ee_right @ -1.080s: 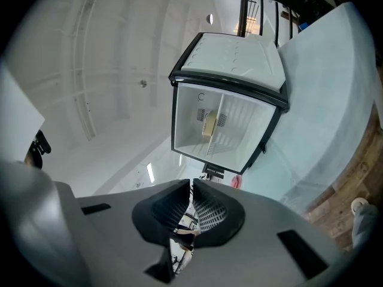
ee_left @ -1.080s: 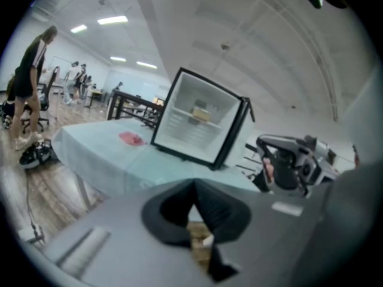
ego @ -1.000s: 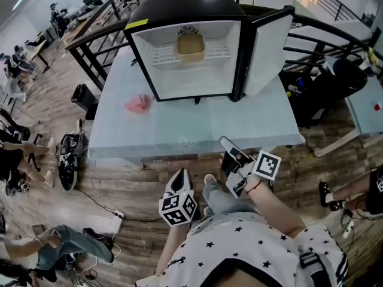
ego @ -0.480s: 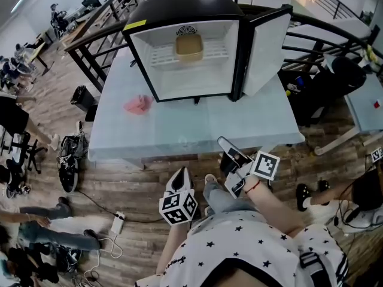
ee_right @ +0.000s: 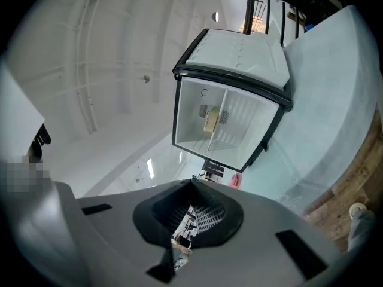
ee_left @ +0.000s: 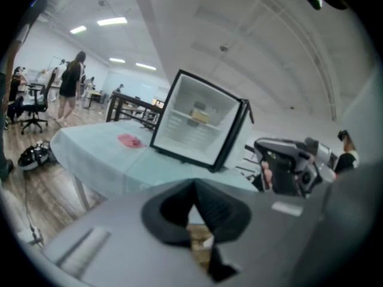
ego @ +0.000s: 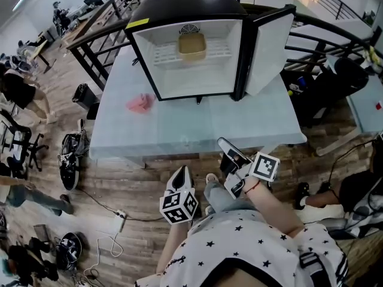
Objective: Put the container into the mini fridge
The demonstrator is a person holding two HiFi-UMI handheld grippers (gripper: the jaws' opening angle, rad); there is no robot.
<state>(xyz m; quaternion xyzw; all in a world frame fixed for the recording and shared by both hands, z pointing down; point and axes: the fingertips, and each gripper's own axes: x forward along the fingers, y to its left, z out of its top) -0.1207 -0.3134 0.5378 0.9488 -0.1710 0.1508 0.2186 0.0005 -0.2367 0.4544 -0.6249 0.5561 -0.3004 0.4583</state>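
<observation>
Container: tan tub (ego: 191,45), upright on the wire shelf (ego: 164,55) in the upper part of the mini fridge (ego: 179,8), toward the back.
Door (ego: 268,52): wide open, swung to the fridge's right side.
Left gripper (ego: 181,172): jaws pressed together, nothing between; held low by the person's body, off the table edge, well apart from the fridge.
Right gripper (ego: 224,142): jaws together too, empty; just at the table's near edge.
Task status: placing looks done; door not yet shut.
Risk 1: door left open, so the fridge isn't sealed. Closed jaws can only push the door, not grip it.
Risk 2: a hard shove on the door could slide the fridge, prob. because the tabletop looks smooth. A jolt could shift the tub on the wire shelf.
Risk 3: cable + power strip (ego: 119,216) on the floor near the person's feet; trip hazard if stepping left.
Surface: pale blue-grey tabletop (ego: 197,124), smooth and mostly bare. Pink crumpled item (ego: 138,103) lies left of the fridge, apart from it.
Floor: wood planks (ego: 137,178); dark bags (ego: 69,154) by the table's left end.
Room: big open hall, black railing (ego: 90,34) behind the table, people and office chairs at far left.
</observation>
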